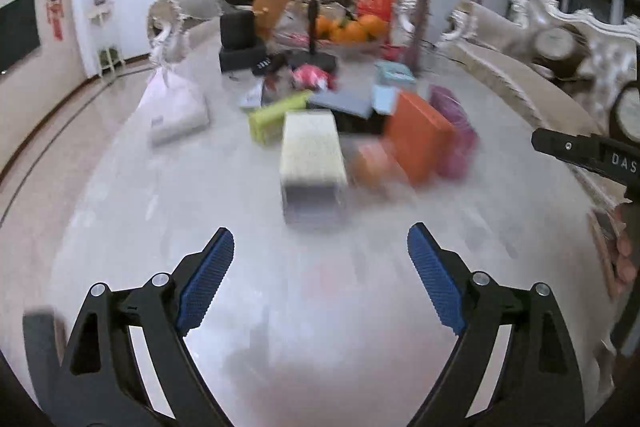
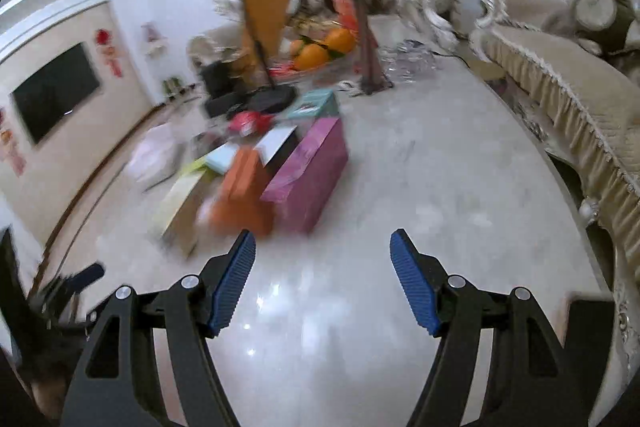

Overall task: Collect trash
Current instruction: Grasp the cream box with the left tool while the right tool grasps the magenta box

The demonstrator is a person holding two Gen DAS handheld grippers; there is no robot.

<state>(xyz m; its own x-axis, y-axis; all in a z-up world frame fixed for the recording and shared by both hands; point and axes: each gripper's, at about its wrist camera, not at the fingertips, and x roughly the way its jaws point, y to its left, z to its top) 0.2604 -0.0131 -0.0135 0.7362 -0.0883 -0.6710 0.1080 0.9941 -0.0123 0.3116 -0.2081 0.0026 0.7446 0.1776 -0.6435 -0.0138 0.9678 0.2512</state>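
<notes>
Scattered cardboard boxes, an orange one (image 1: 418,135) and a magenta one (image 2: 306,175) among them, are lying mid-table (image 2: 440,155); both the left gripper (image 1: 320,259) and the right gripper (image 2: 323,259) are hovering released, grasping nothing.

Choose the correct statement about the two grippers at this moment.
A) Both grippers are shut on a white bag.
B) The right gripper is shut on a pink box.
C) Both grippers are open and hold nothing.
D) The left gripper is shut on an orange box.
C: the left gripper and the right gripper both have their blue pads wide apart, with only bare marble tabletop between them.
</notes>
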